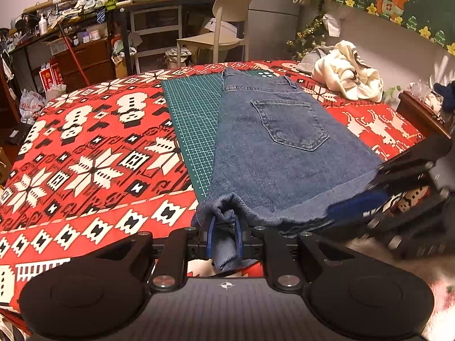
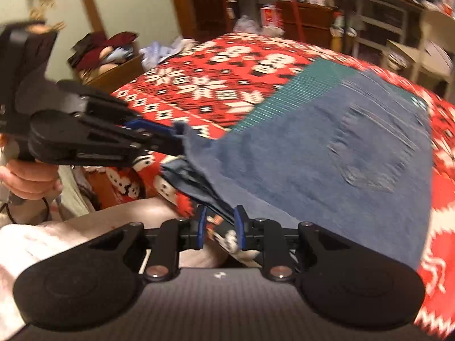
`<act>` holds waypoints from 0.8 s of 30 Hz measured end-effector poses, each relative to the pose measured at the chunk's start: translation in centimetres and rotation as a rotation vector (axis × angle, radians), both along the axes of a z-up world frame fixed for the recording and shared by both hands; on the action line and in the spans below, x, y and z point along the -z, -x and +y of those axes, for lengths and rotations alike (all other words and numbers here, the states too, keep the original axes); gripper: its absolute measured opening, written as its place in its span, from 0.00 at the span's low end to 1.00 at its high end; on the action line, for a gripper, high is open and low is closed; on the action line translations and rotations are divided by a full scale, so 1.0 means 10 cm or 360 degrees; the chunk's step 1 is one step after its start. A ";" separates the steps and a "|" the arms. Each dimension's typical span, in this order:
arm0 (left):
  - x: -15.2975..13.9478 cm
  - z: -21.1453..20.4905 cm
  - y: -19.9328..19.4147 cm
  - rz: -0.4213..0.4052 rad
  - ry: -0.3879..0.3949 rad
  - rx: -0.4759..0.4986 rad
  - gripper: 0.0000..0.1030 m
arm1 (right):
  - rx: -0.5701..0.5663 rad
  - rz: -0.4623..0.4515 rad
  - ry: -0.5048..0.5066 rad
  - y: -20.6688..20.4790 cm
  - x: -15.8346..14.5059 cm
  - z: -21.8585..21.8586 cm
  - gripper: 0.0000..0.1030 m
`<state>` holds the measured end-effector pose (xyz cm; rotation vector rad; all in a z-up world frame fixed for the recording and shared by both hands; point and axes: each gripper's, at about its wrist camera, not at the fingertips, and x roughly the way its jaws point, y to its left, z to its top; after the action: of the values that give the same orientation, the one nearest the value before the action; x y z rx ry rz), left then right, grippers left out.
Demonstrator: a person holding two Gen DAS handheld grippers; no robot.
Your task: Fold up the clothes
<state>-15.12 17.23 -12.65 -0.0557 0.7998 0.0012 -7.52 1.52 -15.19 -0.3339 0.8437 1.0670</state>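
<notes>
Denim shorts hang off the table edge at 6 o'clock. Left tongs pinch one hem corner; right tongs pinch the other. Uneven pull risks skewing the fold or slipping a corner.

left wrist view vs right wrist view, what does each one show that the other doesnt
Only the left wrist view shows the cream garment pile at the table's far right and the shorts' waistband.

Only the right wrist view shows the person's hand holding the left gripper's handle, and a cardboard box of clothes on the floor.

Both show the denim shorts on the green cutting mat, and the left gripper shut on the shorts' hem corner.
</notes>
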 end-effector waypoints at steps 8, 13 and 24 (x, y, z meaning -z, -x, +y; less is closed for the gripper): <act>0.01 0.05 0.00 0.0007 0.0079 -0.0038 0.13 | -0.0138 -0.0046 0.0085 0.05 0.17 0.46 0.07; 0.05 -0.02 0.04 0.0075 0.0047 0.0019 0.14 | -0.0082 -0.0081 0.0075 -0.02 0.15 0.45 0.03; 0.22 -0.45 0.01 0.0082 -0.0453 0.0208 0.27 | -0.0063 -0.0066 0.0061 -0.08 0.12 0.41 0.03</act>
<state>-15.17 12.68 -14.80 0.2665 0.8469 -0.0072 -6.70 5.59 -16.39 -0.4050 0.8240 1.0786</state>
